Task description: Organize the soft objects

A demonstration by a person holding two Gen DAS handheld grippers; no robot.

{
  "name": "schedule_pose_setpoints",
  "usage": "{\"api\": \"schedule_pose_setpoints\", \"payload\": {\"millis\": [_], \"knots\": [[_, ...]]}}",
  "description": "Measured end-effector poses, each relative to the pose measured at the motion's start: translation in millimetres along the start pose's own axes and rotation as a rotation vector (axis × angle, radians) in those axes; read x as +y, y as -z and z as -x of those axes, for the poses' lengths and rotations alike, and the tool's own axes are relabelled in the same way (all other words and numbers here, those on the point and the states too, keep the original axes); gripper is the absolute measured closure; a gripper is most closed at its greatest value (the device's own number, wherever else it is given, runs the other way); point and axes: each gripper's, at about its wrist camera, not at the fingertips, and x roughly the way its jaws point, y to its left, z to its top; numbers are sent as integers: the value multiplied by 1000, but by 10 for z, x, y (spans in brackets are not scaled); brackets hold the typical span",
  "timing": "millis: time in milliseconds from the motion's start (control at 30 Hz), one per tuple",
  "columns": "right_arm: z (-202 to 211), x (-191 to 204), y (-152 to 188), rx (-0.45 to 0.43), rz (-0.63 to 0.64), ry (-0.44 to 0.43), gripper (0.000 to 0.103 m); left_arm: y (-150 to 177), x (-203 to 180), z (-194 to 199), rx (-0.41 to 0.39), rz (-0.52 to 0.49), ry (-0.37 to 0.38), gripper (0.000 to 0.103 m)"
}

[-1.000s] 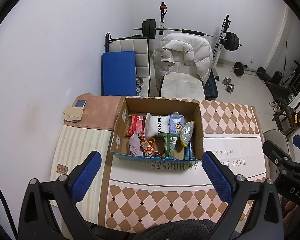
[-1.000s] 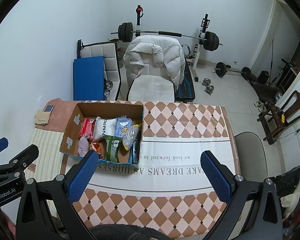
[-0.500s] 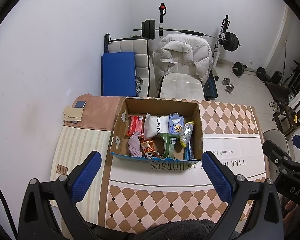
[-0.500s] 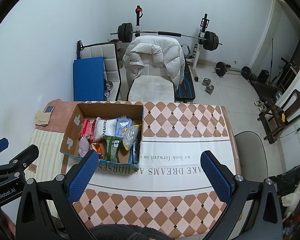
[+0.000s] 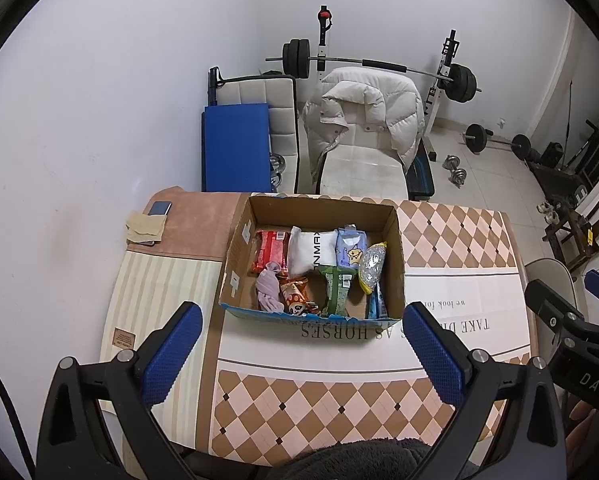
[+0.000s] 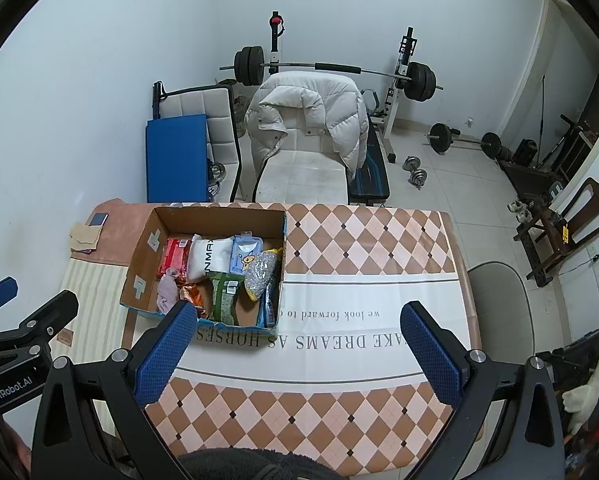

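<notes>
Left wrist view: left gripper (image 5: 303, 344) with blue-padded fingers spread wide, nothing pinched, hovering above the near edge of the diamond-patterned tablecloth (image 5: 327, 404). Straight ahead, open brown cardboard box (image 5: 397, 252) on the table, well apart from the fingers. Inside: red snack packet (image 5: 270, 250), white pouch with black lettering (image 5: 310, 250) and pale blue cartoon packet (image 5: 351, 247) along the far side, all with long axis running away from the camera. Crumpled pink cloth (image 5: 268, 289) near the front left corner, green packet (image 5: 338, 288) lengthwise toward the near wall, clear speckled bag with yellow ends (image 5: 371, 266) leaning on the right wall.

Right wrist view: right gripper (image 6: 297, 346) also spread wide and empty, left fingertip overlapping the box's near edge in the picture, still above it. Same box off to the left; right half of the table bare cloth. White puffer jacket (image 6: 311, 114) draped over a chair beyond.
</notes>
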Motion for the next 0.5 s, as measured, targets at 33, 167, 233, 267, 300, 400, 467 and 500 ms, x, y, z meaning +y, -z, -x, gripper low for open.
{"api": "schedule_pose_setpoints", "payload": {"millis": [33, 167, 233, 267, 300, 400, 467, 500], "knots": [[6, 1, -8, 1, 3, -2, 0, 0, -3, 0, -1, -1, -1, 0], [7, 8, -3, 2, -1, 0, 0, 4, -2, 3, 0, 3, 0, 0], [5, 9, 1, 0, -1, 1, 0, 3, -3, 5, -1, 1, 0, 0], [8, 9, -6, 2, 0, 1, 0, 2, -3, 4, -1, 1, 0, 0], [10, 7, -5, 2, 1, 0, 0, 1, -3, 3, 0, 1, 0, 0], [7, 10, 9, 0, 3, 1, 0, 2, -2, 2, 0, 1, 0, 0], [9, 16, 2, 0, 0, 2, 0, 1, -1, 1, 0, 0, -1, 0], [5, 19, 16, -1, 0, 3, 0, 1, -2, 3, -1, 3, -3, 0]]}}
